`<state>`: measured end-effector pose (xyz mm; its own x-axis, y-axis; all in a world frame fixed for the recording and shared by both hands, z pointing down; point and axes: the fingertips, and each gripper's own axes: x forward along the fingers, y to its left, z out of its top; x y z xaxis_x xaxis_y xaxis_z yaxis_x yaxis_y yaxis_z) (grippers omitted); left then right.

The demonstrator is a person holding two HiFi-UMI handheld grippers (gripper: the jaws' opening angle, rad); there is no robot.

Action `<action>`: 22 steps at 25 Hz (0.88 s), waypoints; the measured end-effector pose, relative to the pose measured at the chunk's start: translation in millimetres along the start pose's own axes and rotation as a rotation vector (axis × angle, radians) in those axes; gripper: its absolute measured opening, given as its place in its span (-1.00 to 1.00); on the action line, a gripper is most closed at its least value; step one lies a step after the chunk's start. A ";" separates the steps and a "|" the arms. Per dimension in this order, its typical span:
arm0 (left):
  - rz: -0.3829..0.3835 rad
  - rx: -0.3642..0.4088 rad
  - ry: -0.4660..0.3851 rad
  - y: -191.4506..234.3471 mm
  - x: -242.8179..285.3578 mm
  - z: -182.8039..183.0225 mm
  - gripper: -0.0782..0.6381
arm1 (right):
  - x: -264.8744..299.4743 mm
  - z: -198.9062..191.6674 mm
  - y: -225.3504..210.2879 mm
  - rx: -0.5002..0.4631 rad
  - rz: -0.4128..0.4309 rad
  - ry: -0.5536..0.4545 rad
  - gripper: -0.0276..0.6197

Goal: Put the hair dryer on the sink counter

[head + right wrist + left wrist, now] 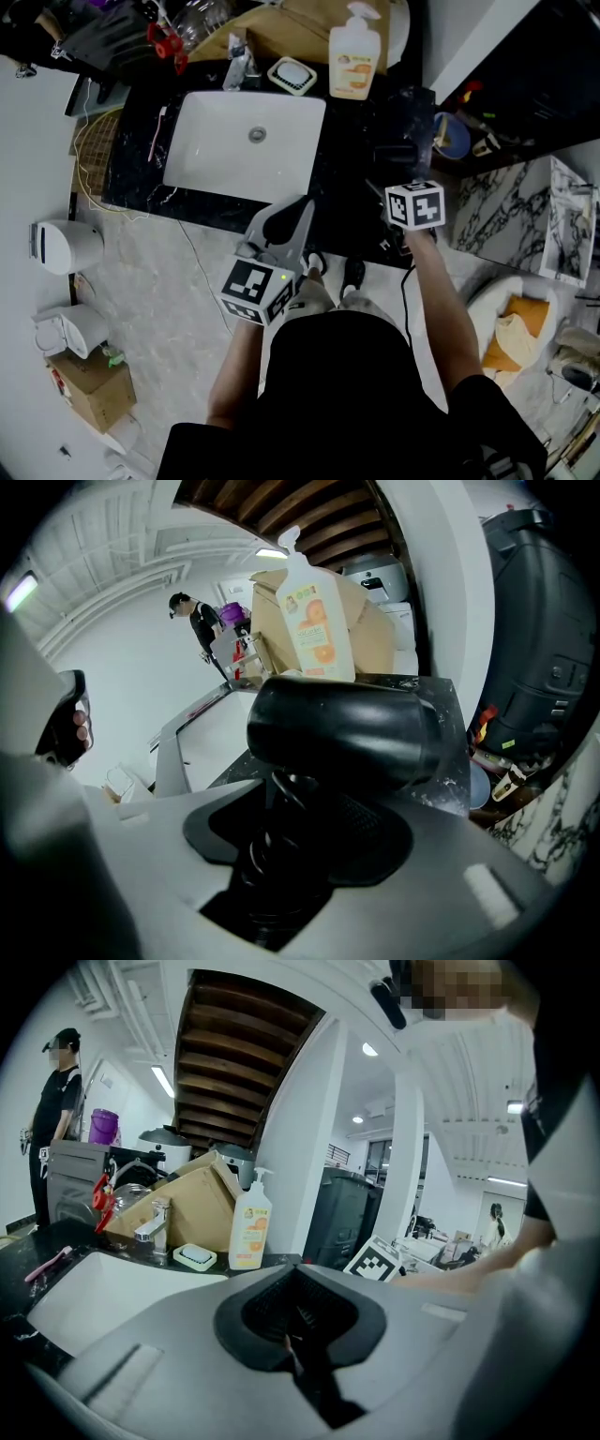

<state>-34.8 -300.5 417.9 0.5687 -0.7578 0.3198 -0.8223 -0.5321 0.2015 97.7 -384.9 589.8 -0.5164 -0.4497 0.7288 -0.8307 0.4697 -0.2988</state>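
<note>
Counter (343,178), soap bottle (314,621) behind hair dryer (342,728)

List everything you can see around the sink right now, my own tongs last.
Counter: one, black, ahead of the person.
Sink basin: one, white, set in the counter.
Faucet: one, chrome, behind the basin.
Soap dish: one, pale, right of the faucet.
Soap bottle: one, white with orange label, counter's back.
Toothbrush: one, pink, left of the basin.
Hair dryer: one, black, over the counter's right end.
Left tongs: one, grey, shut, empty, before the basin.
Right tongs: one, grey, shut on the hair dryer.
</note>
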 end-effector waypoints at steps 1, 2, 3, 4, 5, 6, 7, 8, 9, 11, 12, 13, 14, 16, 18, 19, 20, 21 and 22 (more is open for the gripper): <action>-0.002 0.000 0.002 0.4 0.7 -0.2 -0.79 | 1.1 0.0 -0.7 0.002 -0.001 0.002 -0.23; -0.004 0.006 -0.003 0.9 1.5 1.0 -0.79 | 2.1 0.0 -1.1 0.003 -0.003 0.004 -0.23; -0.006 0.011 -0.009 1.3 2.1 2.3 -0.79 | 3.1 -0.2 -1.2 0.003 -0.005 0.006 -0.23; -0.006 0.013 -0.013 1.8 2.4 3.1 -0.79 | 4.2 -0.4 -1.2 0.002 -0.007 0.008 -0.23; -0.007 0.013 -0.014 2.3 2.4 3.4 -0.79 | 5.5 -0.7 -1.2 0.001 -0.010 0.010 -0.23; -0.007 0.014 -0.014 2.8 2.2 3.3 -0.79 | 6.9 -1.1 -1.3 -0.001 -0.012 0.012 -0.23; -0.007 0.014 -0.013 3.2 2.1 3.1 -0.79 | 8.1 -1.3 -1.5 -0.002 -0.015 0.014 -0.23; -0.007 0.014 -0.012 3.5 1.9 2.8 -0.79 | 9.1 -1.4 -1.6 -0.004 -0.017 0.015 -0.23; -0.006 0.015 -0.012 4.0 1.5 2.6 -0.79 | 10.0 -1.2 -1.6 -0.006 -0.019 0.016 -0.23; -0.004 0.013 -0.013 5.7 0.2 2.3 -0.79 | 11.7 -1.3 -1.6 -0.011 -0.022 0.022 -0.23; -0.002 0.012 -0.014 6.7 -0.4 2.3 -0.79 | 12.5 -1.2 -1.5 -0.013 -0.023 0.025 -0.23; -0.001 0.011 -0.015 7.4 -0.8 2.4 -0.79 | 13.2 -0.9 -1.4 -0.017 -0.025 0.027 -0.23; 0.000 0.010 -0.015 7.8 -1.0 2.4 -0.79 | 13.8 -0.4 -1.2 -0.021 -0.027 0.028 -0.23; 0.000 0.008 -0.016 7.9 -1.2 2.8 -0.79 | 14.4 0.1 -0.9 -0.030 -0.033 0.031 -0.23; 0.000 0.009 -0.016 7.7 -1.4 3.0 -0.79 | 14.5 0.5 -0.6 -0.037 -0.038 0.035 -0.23; 0.000 0.011 -0.016 7.5 -1.4 2.9 -0.79 | 14.7 0.6 -0.5 -0.040 -0.039 0.037 -0.23; 0.001 0.012 -0.016 7.2 -1.4 2.7 -0.79 | 15.0 0.5 -0.6 -0.042 -0.041 0.039 -0.23; 0.001 0.014 -0.015 6.9 -1.4 2.4 -0.79 | 15.4 0.1 -0.7 -0.044 -0.042 0.042 -0.23; 0.001 0.014 -0.015 6.6 -1.4 1.9 -0.79 | 15.8 -0.2 -0.7 -0.046 -0.043 0.044 -0.23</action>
<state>-41.0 -303.6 417.1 0.5685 -0.7637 0.3060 -0.8224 -0.5369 0.1881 90.2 -392.2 601.6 -0.4702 -0.4364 0.7671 -0.8408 0.4857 -0.2390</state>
